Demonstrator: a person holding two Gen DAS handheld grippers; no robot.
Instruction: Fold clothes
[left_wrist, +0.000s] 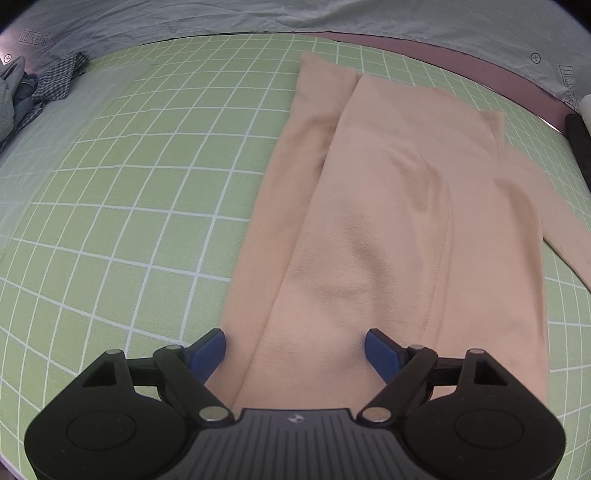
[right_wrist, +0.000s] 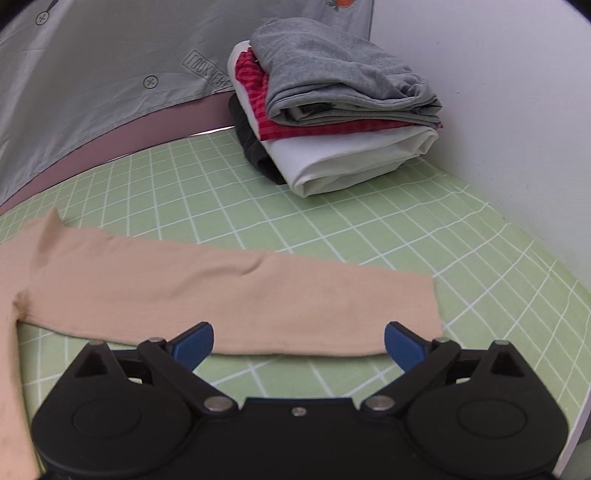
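Left wrist view: left gripper (left_wrist: 295, 349) with blue fingers (left_wrist: 208, 352) spread wide, holding nothing, over the near end of the peach top (left_wrist: 388, 221). Top lies flat on the green grid mat (left_wrist: 147, 184), one side folded in lengthwise, a sleeve trailing off to the right. Grey sheet (left_wrist: 258, 18) hangs along the back; printed on it "LOOK HERE" in an arrow outline with a circled plus mark, once at far left (left_wrist: 35, 38) and once at far right, that one turned sideways and partly cut off. Pink strip between sheet and mat. Small logo mark on the gripper body, not readable. Only this view shows the loose heap (left_wrist: 33, 92) at the left edge: checked fabric plus grey and blue pieces.

Right wrist view: right gripper (right_wrist: 299, 341), fingers (right_wrist: 194, 343) also wide and empty, just at the near edge of the sleeve (right_wrist: 240, 295), which stretches straight across the mat (right_wrist: 369, 229), cuff to the right. Same sheet (right_wrist: 92, 74) here, "LOOK HERE" print (right_wrist: 208, 70) appears mirrored, plus marks beside it; a red fruit print at the top edge. Only this view shows the folded stack (right_wrist: 343, 110) at the back by the white wall (right_wrist: 517, 110): grey on top, red striped, white, dark at the bottom.
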